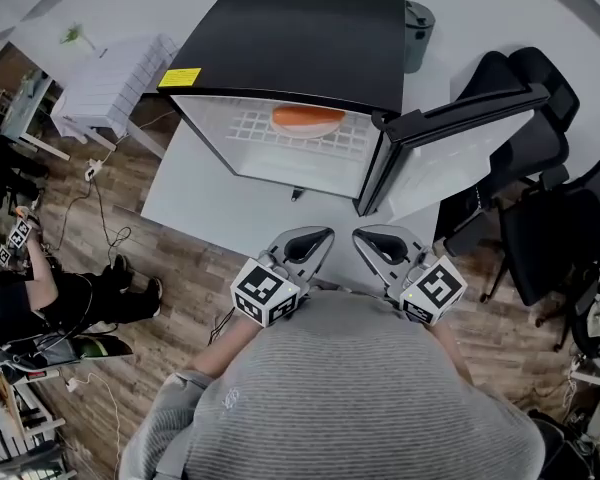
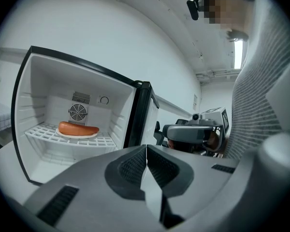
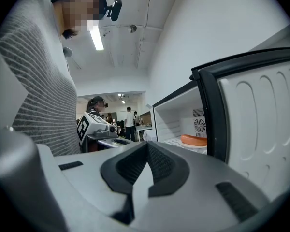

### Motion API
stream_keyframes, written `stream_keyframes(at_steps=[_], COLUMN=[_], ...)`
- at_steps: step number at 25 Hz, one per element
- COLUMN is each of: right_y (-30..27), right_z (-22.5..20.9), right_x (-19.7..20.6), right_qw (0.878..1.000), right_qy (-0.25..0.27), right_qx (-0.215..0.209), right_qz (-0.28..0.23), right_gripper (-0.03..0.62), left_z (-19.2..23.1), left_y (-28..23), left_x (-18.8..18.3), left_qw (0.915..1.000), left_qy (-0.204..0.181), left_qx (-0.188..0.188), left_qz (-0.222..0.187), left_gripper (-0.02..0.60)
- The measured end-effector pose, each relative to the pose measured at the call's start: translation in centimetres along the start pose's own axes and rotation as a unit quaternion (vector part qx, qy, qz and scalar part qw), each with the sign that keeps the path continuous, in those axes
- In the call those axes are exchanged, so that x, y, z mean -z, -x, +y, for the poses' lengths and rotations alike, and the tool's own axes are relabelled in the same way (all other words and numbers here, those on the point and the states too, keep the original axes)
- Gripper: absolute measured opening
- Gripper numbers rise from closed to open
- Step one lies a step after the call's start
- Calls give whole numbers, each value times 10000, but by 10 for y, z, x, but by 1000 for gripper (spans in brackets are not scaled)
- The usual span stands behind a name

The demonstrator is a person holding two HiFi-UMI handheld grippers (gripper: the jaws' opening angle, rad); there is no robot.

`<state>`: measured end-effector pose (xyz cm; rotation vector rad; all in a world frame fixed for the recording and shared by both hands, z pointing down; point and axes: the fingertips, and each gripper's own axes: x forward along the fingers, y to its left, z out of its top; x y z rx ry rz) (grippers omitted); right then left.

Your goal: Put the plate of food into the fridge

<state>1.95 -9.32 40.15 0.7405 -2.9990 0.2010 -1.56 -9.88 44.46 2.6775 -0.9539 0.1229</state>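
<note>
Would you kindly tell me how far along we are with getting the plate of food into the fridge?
Done: the plate with a sausage sits on the shelf inside the fridge.
In hand: nothing. The left tool and right tool are both shut, empty, near the person's body.
Left: the door stands open, so probably only closing it.

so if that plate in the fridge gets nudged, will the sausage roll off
Quite possibly: the sausage looks round and smooth, lying loose on a shallow plate. The plate may catch on the wire shelf rather than slide.
</note>
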Motion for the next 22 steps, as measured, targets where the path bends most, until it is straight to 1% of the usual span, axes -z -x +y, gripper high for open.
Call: stream_keyframes(at_steps=[8,16,22], right_y=[2,6,9], right_z=[1,-2,-4], right_x=[4,5,9], right_qw=[10000,10000,9999], right_qy=[24,45,33], right_qx=[-2,28,90], right_qz=[53,50,102], right_gripper=[12,12,12], left_z=[0,-8,-7], left_y=[-2,-13,-16], left_x=[1,8,12], left_qw=[10000,9995,9990], left_qy=[-9,7,83], left_qx=[0,245,303], left_qz=[44,224,311], left_gripper=[12,12,12])
